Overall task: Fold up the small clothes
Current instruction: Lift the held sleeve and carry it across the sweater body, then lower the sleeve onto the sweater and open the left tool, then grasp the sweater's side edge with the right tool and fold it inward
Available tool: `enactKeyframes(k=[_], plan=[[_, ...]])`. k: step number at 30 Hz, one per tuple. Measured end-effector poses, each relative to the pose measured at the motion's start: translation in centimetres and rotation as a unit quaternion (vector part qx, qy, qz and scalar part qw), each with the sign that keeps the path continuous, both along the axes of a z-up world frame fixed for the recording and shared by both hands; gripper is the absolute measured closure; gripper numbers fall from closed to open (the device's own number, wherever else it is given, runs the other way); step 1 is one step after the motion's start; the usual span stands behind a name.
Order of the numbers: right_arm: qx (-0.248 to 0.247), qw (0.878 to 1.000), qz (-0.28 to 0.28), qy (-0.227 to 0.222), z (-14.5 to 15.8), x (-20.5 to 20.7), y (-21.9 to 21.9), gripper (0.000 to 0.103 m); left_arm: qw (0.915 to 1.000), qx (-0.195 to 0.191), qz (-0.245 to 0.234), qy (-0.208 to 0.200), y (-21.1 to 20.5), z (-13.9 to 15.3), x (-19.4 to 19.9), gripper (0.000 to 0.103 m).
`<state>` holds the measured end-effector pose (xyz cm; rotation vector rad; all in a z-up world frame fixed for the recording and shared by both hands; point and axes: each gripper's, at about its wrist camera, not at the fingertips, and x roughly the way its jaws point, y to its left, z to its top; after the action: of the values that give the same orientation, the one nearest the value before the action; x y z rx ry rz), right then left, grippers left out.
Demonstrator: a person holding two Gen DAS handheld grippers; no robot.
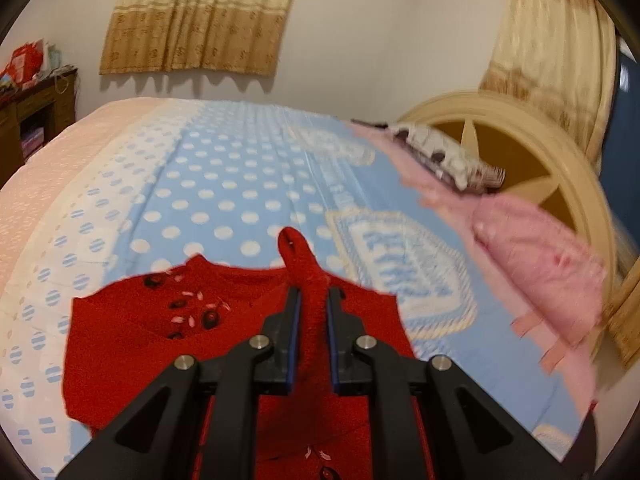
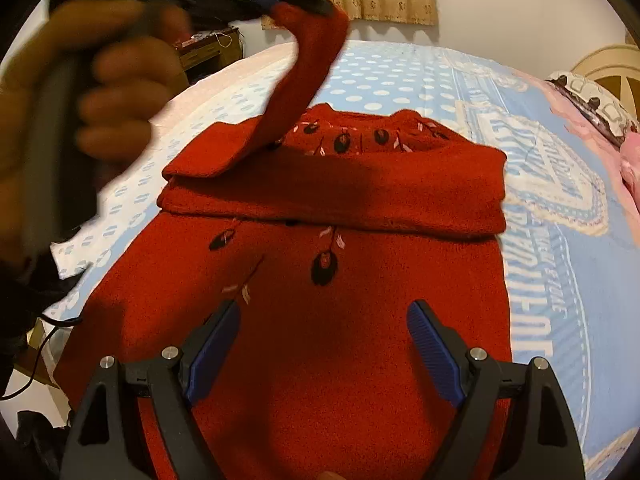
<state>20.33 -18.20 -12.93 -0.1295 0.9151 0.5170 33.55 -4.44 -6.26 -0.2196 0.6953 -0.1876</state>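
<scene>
A small red knit sweater (image 2: 332, 240) with dark embroidered flowers lies on the blue polka-dot bed sheet (image 2: 400, 72). One sleeve is folded across the chest. My left gripper (image 1: 313, 300) is shut on the other red sleeve (image 1: 306, 272) and holds it lifted above the sweater body (image 1: 132, 340). In the right wrist view that gripper (image 2: 276, 2) is at the upper left with the sleeve (image 2: 308, 72) hanging from it. My right gripper (image 2: 324, 312) is open and empty, low over the sweater's lower part.
A pink blanket (image 1: 532, 264) and a patterned pillow (image 1: 448, 156) lie at the bed's head by the cream headboard (image 1: 532, 152). A dark wooden cabinet (image 1: 32, 116) stands beyond the far side. Curtains (image 1: 200, 20) hang on the wall.
</scene>
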Motion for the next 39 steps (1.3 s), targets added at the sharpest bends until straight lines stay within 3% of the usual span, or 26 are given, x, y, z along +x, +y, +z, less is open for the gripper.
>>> enactKeyframes(k=[4, 6, 7, 11, 14, 20, 24, 27, 28, 32, 36, 39], plan=[[-0.004, 1.000, -0.004, 0.008, -0.6, -0.4, -0.3, 0.017, 0.9993, 0.029, -0.020, 0.014, -2.3, -1.8, 1.0, 0.089], [-0.008, 1.000, -0.004, 0.014, -1.0, -0.6, -0.2, 0.017, 0.9984, 0.042, -0.035, 0.014, -3.3, -2.2, 1.0, 0.082], [-0.010, 1.000, -0.005, 0.016, -1.2, -0.6, -0.3, 0.017, 0.9979, 0.050, -0.039, 0.011, -3.7, -2.1, 0.8, 0.075], [-0.010, 1.000, -0.009, 0.026, -1.6, -0.7, -0.7, 0.017, 0.9930, 0.099, -0.053, -0.035, -2.8, -0.9, -1.5, 0.031], [-0.005, 0.999, -0.014, 0.032, -1.2, -0.6, -1.4, 0.017, 0.9852, 0.151, -0.041, -0.070, 0.1, -0.5, -3.7, 0.024], [-0.012, 1.000, -0.024, 0.012, 1.7, 0.8, -2.5, 0.017, 0.9737, 0.222, 0.031, -0.039, 8.5, -3.6, -7.3, 0.020], [0.027, 0.998, -0.057, 0.016, 3.3, 3.8, -3.6, 0.017, 0.9749, 0.210, 0.072, 0.021, 13.2, -7.4, -8.6, 0.020], [0.055, 0.994, -0.089, 0.040, 2.7, 6.9, -4.0, 0.018, 0.9753, 0.186, 0.091, 0.076, 15.3, -10.2, -8.4, 0.020], [0.054, 0.993, -0.093, 0.045, 2.3, 7.7, -3.7, 0.022, 0.9754, 0.178, 0.098, 0.087, 15.8, -10.7, -8.1, 0.020], [0.050, 0.992, -0.090, 0.078, 0.5, 9.8, -2.1, 0.034, 0.9816, 0.127, 0.103, 0.099, 16.7, -11.0, -7.0, 0.020], [0.034, 0.992, -0.086, 0.085, -0.8, 10.9, -0.8, 0.036, 0.9816, 0.129, 0.098, 0.102, 16.7, -11.4, -6.7, 0.020], [0.022, 0.991, -0.093, 0.091, -2.0, 11.7, -0.5, 0.045, 0.9805, 0.117, 0.100, 0.122, 17.4, -13.0, -6.4, 0.014]])
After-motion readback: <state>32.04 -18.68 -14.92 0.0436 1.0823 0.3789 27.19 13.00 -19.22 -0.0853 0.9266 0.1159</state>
